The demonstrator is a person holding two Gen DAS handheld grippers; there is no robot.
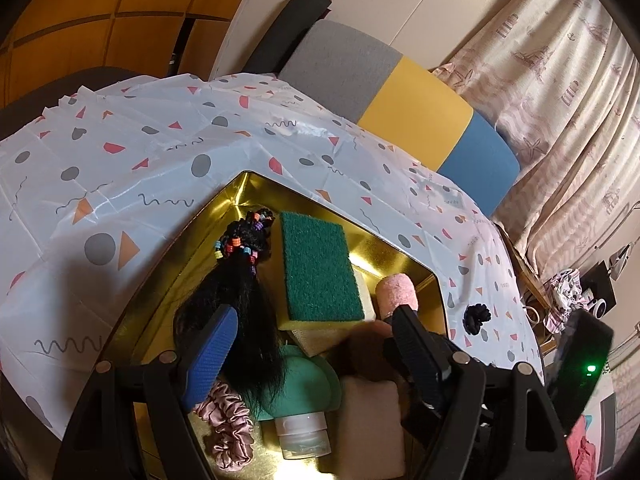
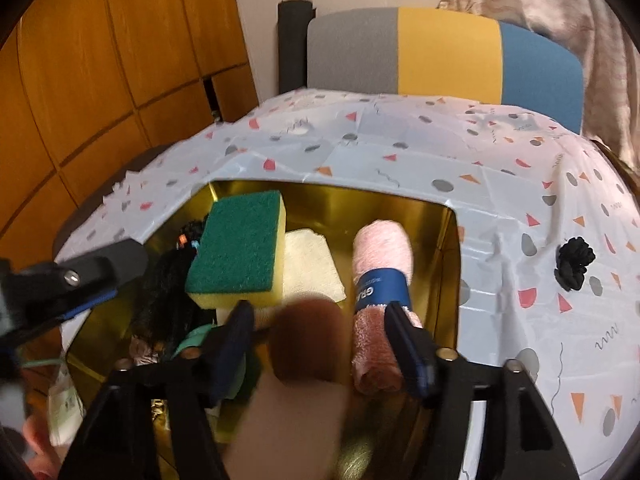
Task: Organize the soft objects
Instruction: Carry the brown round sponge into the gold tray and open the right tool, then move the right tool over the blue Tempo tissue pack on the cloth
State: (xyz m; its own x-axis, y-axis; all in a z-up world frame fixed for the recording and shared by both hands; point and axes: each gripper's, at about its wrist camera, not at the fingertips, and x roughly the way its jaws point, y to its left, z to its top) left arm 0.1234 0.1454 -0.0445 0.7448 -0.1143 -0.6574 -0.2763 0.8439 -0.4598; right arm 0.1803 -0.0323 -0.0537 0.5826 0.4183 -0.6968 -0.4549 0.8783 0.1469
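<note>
Your right gripper (image 2: pixel 320 316) is over the gold box (image 2: pixel 450 248), and its jaws are apart. A blurry brown and tan brush (image 2: pixel 296 364) sits between them, but the pads do not seem to press on it. It looks like you are dropping the brush into the box.

The box already holds a lot. A green sponge (image 2: pixel 236 248) lies on the far left. A pink towel (image 2: pixel 382 280) with a blue band lies on the right. A black hair piece (image 1: pixel 240 300), a pink scrunchie (image 1: pixel 228 428) and a green bottle (image 1: pixel 300 400) are on the near left.

Your left gripper (image 1: pixel 308 340) hangs over the box too, with its jaws wide apart. The hair lies by its left pad, but it is not squeezed.

One black scrunchie (image 2: pixel 574 264) is still out on the cloth (image 2: pixel 500 200), right of the box. I think that one comes next. Lift your right gripper clear, move right, keep the jaws wide, then come down and pinch it softly.
</note>
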